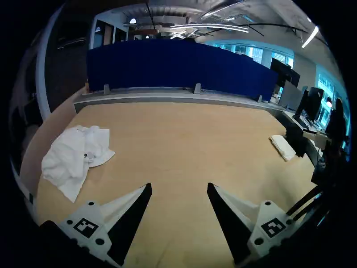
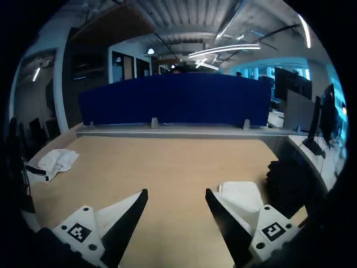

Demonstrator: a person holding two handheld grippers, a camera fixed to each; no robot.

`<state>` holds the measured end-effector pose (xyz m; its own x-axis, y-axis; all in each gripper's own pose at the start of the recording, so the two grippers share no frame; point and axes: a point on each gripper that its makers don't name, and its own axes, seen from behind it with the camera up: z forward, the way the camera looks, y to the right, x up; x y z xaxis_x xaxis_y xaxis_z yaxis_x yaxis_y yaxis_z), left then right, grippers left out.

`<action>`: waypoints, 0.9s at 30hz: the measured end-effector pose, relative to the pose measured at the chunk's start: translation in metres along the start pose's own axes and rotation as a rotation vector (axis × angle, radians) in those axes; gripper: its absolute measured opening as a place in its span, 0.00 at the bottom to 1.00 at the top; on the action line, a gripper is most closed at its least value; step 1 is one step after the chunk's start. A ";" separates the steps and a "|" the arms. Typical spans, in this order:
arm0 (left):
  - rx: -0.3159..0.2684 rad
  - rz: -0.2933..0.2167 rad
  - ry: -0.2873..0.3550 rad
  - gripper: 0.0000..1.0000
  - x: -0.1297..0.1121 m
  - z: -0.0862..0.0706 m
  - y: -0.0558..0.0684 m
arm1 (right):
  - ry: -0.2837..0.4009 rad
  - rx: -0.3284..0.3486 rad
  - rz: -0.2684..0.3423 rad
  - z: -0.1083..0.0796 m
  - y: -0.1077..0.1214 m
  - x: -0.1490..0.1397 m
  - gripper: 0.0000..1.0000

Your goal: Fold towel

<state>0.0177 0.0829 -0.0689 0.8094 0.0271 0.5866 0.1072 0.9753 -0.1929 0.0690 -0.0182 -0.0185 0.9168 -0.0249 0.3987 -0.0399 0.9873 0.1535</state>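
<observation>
A crumpled white towel (image 1: pixel 75 158) lies on the wooden table's left side, ahead and left of my left gripper (image 1: pixel 179 190), which stands open with nothing between its fingers. The same towel (image 2: pixel 56 161) appears small at the far left in the right gripper view. A folded white towel (image 1: pixel 283 146) rests near the table's right edge; in the right gripper view this folded towel (image 2: pixel 241 195) sits just beyond the right finger of my right gripper (image 2: pixel 176 195), which is open and holds nothing.
A blue divider panel (image 1: pixel 178 67) runs along the table's far edge. Monitors (image 1: pixel 308 100) and a dark object (image 2: pixel 288 181) stand off the right side. Bare wooden tabletop (image 1: pixel 187 134) stretches between the two towels.
</observation>
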 end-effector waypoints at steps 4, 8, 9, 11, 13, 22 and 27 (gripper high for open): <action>-0.003 -0.010 0.043 0.92 0.009 0.002 -0.005 | 0.080 -0.015 -0.021 -0.002 -0.020 0.010 1.00; -0.005 -0.011 0.110 0.92 0.023 0.004 -0.010 | 0.157 -0.021 -0.033 -0.005 -0.036 0.022 1.00; -0.005 -0.010 0.129 0.92 0.028 0.004 -0.012 | 0.175 -0.023 -0.035 -0.006 -0.039 0.026 1.00; -0.007 -0.005 0.180 0.92 0.039 0.004 -0.013 | 0.212 -0.035 -0.035 -0.007 -0.043 0.032 1.00; -0.009 0.003 0.232 0.92 0.050 0.003 -0.014 | 0.243 -0.044 -0.031 -0.008 -0.046 0.036 1.00; 0.003 0.031 0.420 0.92 0.090 0.002 -0.020 | 0.303 -0.047 -0.021 -0.013 -0.067 0.044 1.00; 0.039 0.037 0.479 0.92 0.093 0.003 -0.030 | 0.305 -0.041 -0.022 -0.019 -0.078 0.046 1.00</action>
<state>0.0881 0.0568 -0.0063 0.9882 -0.0332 0.1497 0.0591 0.9834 -0.1717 0.1214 -0.0937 -0.0297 0.9945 -0.0042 0.1049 -0.0085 0.9927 0.1200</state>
